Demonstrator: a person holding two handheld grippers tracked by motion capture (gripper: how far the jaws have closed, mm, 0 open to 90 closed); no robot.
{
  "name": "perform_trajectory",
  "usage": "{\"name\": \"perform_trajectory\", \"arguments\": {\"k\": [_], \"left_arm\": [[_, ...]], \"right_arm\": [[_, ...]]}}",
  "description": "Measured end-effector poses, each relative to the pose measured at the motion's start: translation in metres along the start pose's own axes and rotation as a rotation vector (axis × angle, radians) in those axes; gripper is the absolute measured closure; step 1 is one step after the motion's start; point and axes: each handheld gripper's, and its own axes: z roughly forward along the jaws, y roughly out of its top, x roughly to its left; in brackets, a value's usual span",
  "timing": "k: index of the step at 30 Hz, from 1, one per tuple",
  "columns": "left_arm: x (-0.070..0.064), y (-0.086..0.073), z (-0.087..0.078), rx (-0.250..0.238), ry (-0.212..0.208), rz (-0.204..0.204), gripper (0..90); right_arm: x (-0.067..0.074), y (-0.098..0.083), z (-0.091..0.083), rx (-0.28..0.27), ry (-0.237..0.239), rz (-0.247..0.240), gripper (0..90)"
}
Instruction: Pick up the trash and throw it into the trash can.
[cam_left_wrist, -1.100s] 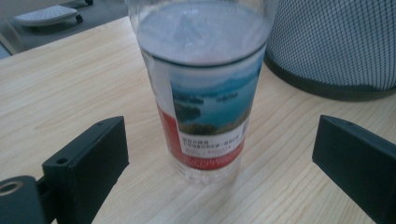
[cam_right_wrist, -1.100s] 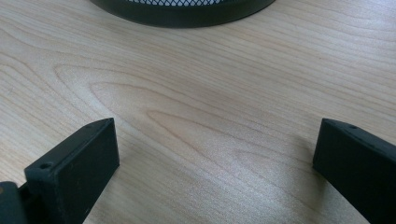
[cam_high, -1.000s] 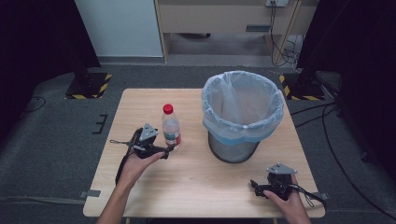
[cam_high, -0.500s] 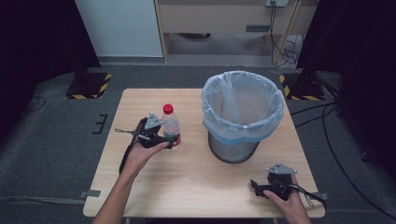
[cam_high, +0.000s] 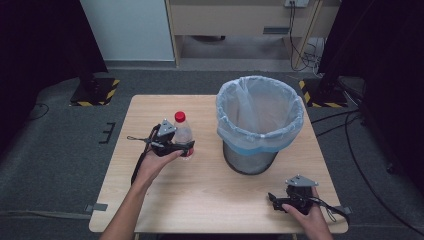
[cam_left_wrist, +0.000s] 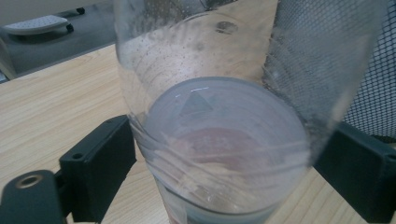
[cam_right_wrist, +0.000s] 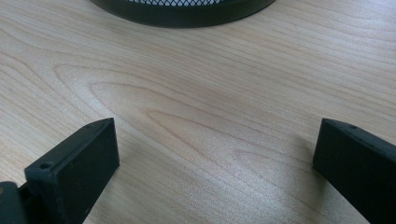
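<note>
The clear plastic bottle (cam_high: 183, 135) with the red cap (cam_high: 179, 117) stands upright on the left half of the counter (cam_high: 210, 210), just left of the mesh bin. It looks empty or nearly so, with only droplets misting the inside, so I judge it light, thin-walled and easy to dent, and its smooth side may slip. The lower body, where the wall is ribbed above the label, seems the sensible place to take it, with a gentle squeeze.

The left gripper (cam_high: 186, 148) has the bottle between its jaws, which have just been closing; in the left gripper view both black pads sit against the bottle's (cam_left_wrist: 219, 140) sides, so I take it as gripped low on the body.

The bin (cam_high: 260, 125), lined with a pale blue bag, stands to the right. At the near right corner, the right gripper (cam_high: 274, 200) rests on the counter, jaws wide apart over bare wood (cam_right_wrist: 210, 93).
</note>
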Motion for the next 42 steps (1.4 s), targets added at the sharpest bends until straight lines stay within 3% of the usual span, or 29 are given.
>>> {"name": "perform_trajectory", "arguments": {"k": [4,7,13,18,23,26,37,42], "left_arm": [[0.001,-0.001,0.002,-0.012,-0.005,-0.004,15.5],[0.000,-0.001,0.002,-0.024,-0.013,0.016,26.9],[-0.002,0.003,-0.004,-0.040,-0.010,0.032,27.8],[-0.005,0.017,-0.019,-0.062,-0.021,0.047,28.0],[-0.005,0.037,-0.035,-0.089,-0.029,0.095,28.0],[-0.003,0.043,-0.041,-0.082,-0.044,0.092,28.1],[-0.003,0.073,-0.059,-0.066,-0.067,0.163,28.1],[-0.004,0.082,-0.063,-0.062,-0.066,0.174,28.2]], "right_arm": [[0.000,0.000,0.000,0.000,0.001,0.002,0.3],[0.000,0.000,0.000,0.000,0.000,0.000,0.3],[0.000,0.000,0.000,0.000,0.000,0.000,0.3],[0.000,0.000,0.000,0.000,0.000,-0.002,0.3],[0.000,0.000,0.000,0.000,0.000,0.000,0.3],[0.000,0.000,0.000,0.000,0.000,0.000,0.3],[0.000,0.000,0.000,0.000,0.000,0.000,0.3],[0.000,0.000,0.000,0.000,0.000,0.001,0.3]]}}
